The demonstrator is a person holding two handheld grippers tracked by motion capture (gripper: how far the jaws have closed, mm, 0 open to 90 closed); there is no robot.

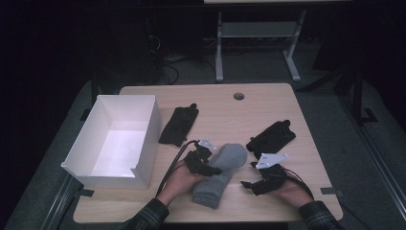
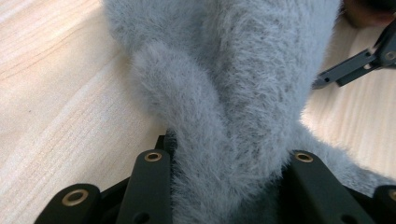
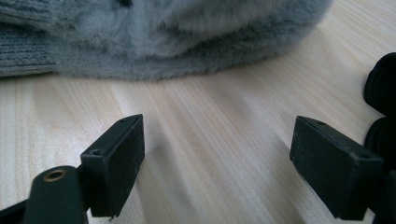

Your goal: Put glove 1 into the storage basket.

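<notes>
Wooden table (image 1: 268, 103), dark room. Grey fuzzy sock (image 1: 221, 173) lower centre of frame, left gripper (image 1: 207, 165) clamped on its fabric. Right gripper (image 1: 251, 184) jaws wide, nothing between, just right of sock.

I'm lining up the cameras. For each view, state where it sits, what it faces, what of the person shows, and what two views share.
High view: above the near edge, looking down on the table; forearms, both claws.
Left gripper view: on the left claw, closed on the grey sock.
Right gripper view: on the right claw, open over bare wood.
Shared: both gripper views show the sock.
</notes>
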